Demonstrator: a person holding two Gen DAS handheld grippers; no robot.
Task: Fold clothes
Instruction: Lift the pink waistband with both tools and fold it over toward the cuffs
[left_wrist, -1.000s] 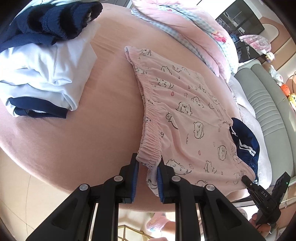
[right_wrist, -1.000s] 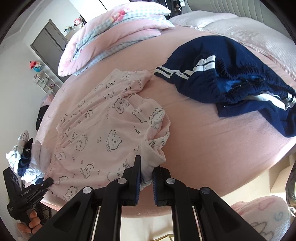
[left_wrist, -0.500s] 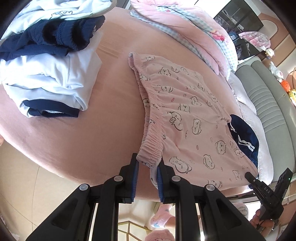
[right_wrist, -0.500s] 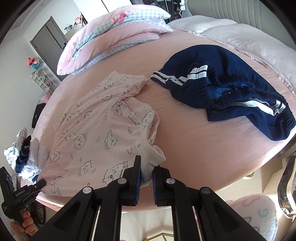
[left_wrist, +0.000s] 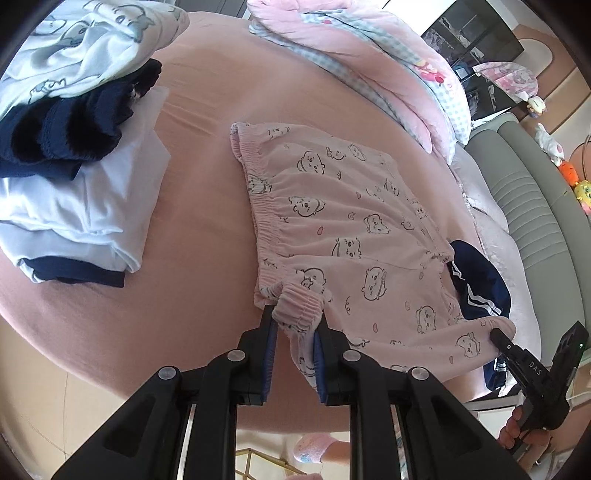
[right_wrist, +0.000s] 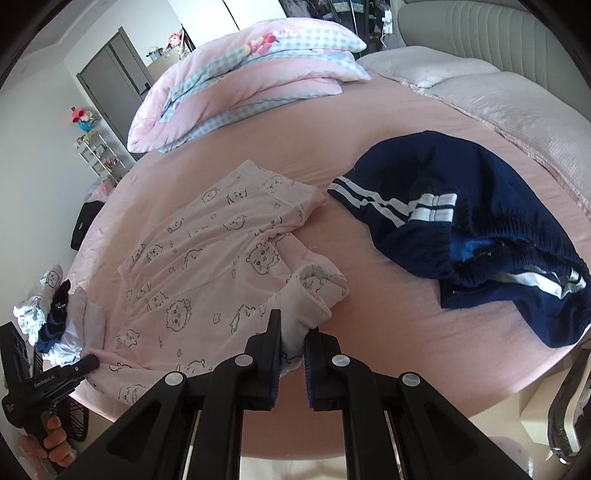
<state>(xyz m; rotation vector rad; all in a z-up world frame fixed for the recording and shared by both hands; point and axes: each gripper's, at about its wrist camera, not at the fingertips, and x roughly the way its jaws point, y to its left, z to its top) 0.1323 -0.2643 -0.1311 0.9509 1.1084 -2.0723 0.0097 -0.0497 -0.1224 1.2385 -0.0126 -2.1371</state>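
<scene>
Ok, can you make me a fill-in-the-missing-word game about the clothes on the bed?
1. Both grippers are pinching the pink ____ with little cartoon animals printed on them.
2. The left gripper grips the stretchy ____, and the right gripper grips a leg hem.
3. The dark blue garment beside them has ____ stripes.
4. The pile of folded clothes lies on the ____ bedsheet.

Missing words: shorts; waistband; white; pink
</scene>
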